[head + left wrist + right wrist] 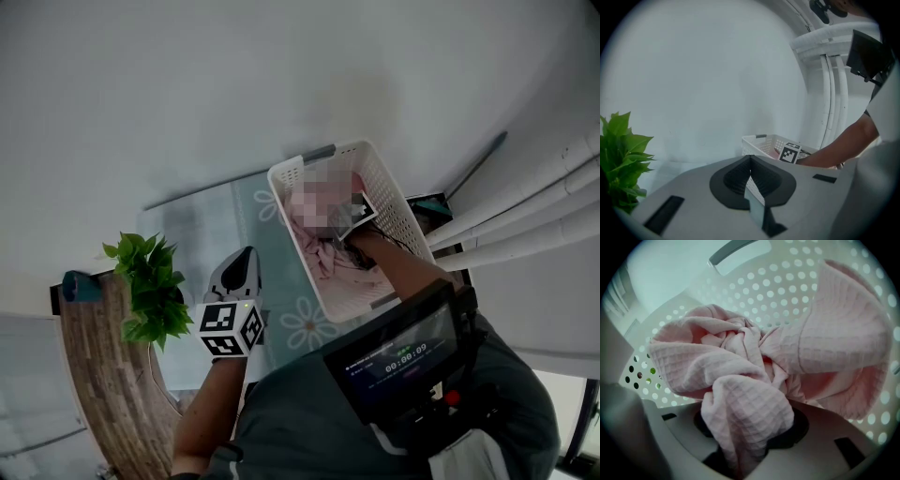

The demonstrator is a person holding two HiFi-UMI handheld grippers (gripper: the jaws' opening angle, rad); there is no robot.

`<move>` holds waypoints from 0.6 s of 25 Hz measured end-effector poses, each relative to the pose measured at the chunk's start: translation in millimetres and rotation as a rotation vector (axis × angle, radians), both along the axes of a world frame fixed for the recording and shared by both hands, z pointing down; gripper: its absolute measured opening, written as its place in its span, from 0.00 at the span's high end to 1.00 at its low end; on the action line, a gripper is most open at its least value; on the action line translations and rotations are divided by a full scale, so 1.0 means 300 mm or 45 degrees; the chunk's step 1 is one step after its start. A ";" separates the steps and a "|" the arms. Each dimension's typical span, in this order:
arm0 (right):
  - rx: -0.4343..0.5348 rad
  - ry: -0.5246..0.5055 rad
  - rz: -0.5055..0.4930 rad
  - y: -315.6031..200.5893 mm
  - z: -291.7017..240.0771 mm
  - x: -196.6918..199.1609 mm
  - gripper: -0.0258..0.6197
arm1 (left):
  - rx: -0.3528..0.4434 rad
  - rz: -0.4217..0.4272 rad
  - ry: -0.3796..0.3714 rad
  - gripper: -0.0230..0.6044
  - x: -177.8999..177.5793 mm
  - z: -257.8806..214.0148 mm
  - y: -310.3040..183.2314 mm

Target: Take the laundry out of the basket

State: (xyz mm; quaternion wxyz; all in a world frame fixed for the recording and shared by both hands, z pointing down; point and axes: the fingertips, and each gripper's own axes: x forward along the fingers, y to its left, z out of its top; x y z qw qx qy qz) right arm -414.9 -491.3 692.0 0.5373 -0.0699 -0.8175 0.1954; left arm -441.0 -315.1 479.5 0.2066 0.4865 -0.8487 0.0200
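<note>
Right gripper view — fingers (796, 429) clamp crumpled pink waffle-weave cloth (740, 380) in basket (787, 291); left gripper (751, 172) fingers together.

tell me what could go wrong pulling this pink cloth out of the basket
1. The right gripper holds only one bunched fold of the pink waffle cloth; it may slip free once the full weight hangs from it.
2. The cloth is twisted on itself and lies against the wall of the white laundry basket, so a lift could drag or tip the basket. The left gripper is off to the side, shut and not steadying it.
</note>
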 end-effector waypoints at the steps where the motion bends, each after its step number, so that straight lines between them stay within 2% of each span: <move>1: -0.005 -0.013 0.005 -0.002 -0.011 -0.001 0.61 | 0.005 -0.001 -0.005 0.96 0.001 -0.007 0.001; 15: -0.148 -0.251 0.158 -0.030 -0.239 0.005 0.61 | 0.056 0.026 -0.030 0.96 0.043 -0.070 0.023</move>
